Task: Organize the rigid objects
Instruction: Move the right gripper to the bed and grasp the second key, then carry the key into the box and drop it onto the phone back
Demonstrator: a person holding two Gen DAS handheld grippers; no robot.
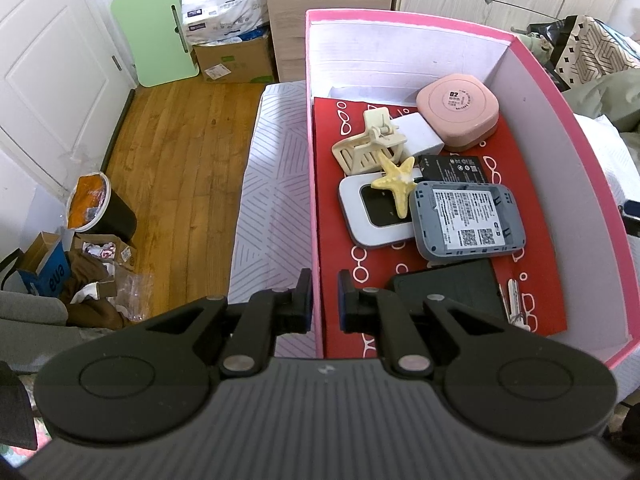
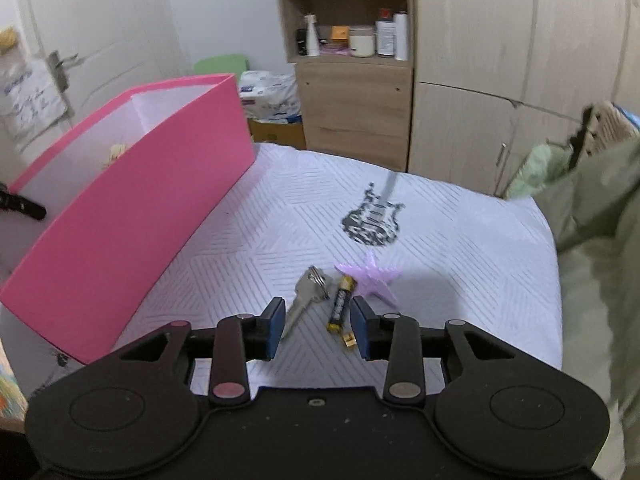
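Right wrist view: right gripper low over bed, jaws apart, nothing pinched, straddling key and battery; purple starfish just beyond. Best centred on one item before closing. Left wrist view: left gripper clamped on pink box wall, steadying it.

Wood floor, white door, light-wood cabinet w/ shelves, wardrobe beside it.

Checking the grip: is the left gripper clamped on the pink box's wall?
Touching. The left wrist view shows the left gripper with both pads pressed against the pink box wall.
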